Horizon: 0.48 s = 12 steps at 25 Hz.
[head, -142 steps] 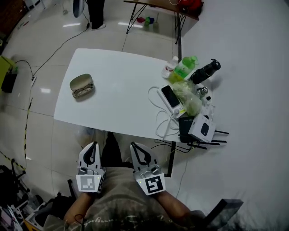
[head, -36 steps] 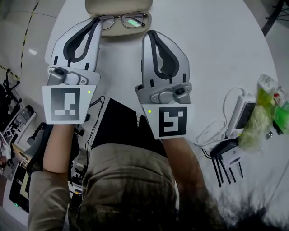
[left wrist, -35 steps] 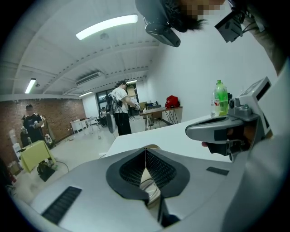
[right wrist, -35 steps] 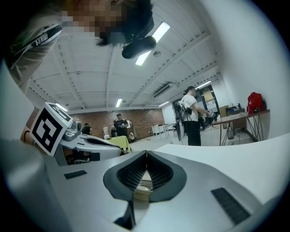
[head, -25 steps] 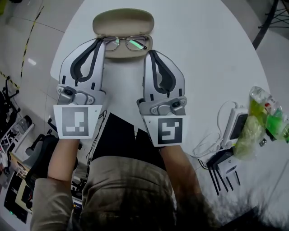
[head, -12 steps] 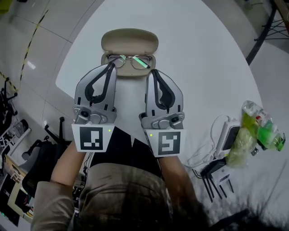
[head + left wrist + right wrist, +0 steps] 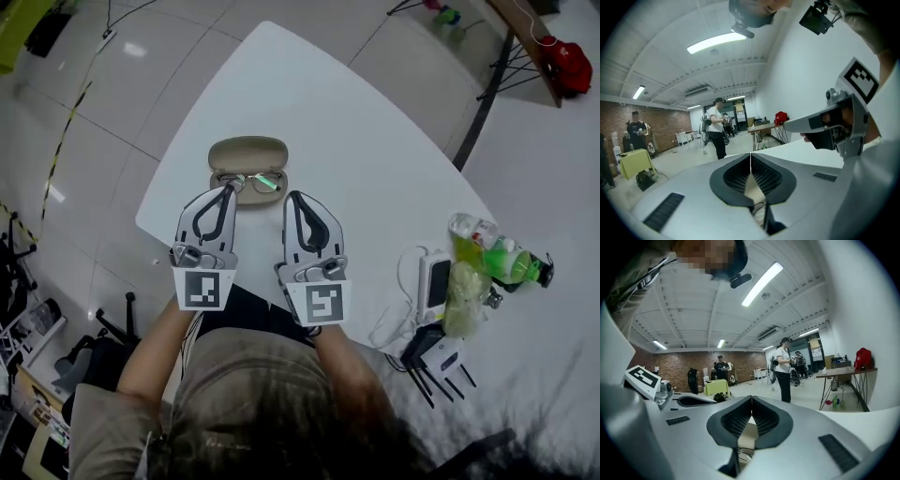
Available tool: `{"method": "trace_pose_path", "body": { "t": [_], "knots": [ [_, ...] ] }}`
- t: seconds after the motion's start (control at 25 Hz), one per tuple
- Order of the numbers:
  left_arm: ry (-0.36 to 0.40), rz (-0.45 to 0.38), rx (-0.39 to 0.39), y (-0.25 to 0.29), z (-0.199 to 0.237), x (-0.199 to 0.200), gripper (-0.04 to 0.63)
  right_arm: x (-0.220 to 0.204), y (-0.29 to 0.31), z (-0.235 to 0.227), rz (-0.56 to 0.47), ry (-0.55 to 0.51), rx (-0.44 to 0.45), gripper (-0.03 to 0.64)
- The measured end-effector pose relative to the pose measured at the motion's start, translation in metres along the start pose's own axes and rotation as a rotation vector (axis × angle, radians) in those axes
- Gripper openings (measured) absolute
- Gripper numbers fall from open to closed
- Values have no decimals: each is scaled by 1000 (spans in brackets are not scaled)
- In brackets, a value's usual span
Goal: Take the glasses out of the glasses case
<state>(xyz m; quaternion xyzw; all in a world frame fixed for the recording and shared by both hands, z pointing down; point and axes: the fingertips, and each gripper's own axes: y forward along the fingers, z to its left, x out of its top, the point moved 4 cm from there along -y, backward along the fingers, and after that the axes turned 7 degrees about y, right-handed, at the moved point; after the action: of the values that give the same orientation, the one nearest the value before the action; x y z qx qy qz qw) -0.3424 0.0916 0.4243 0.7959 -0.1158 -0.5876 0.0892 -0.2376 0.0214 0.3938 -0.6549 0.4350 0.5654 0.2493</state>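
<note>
Both grippers are parked at the near edge of the white counter, side by side, tips aimed at the glasses case. The case is open, tan lid flipped back away from the person, and the glasses lie folded in the lower half with the lenses facing up, so not out yet. The left gripper has its tip right at the left end of the glasses, though I can't tell if it actually touches. The right gripper sits just beside the case's right near corner. In each gripper view the jaws are pressed together at the tips with nothing pinched between them; you only catch a bit of tan case and wire frame through the gap lower down. Well off to the right on the counter there's a clutter pile – a green bottle, a white power strip with a phone on it, some cables. A few people stand around in the room behind
</note>
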Motion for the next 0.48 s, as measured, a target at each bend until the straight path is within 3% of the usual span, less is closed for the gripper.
{"method": "trace_pose_path", "body": {
  "t": [0.2,0.48],
  "knots": [
    [114,57,-82,12,-6,-19,11,13,0,6,-22,-26,-3,12],
    [90,120,-169,27,-9,-30,11,6,8,-1,-1,-3,-17,12]
  ]
}}
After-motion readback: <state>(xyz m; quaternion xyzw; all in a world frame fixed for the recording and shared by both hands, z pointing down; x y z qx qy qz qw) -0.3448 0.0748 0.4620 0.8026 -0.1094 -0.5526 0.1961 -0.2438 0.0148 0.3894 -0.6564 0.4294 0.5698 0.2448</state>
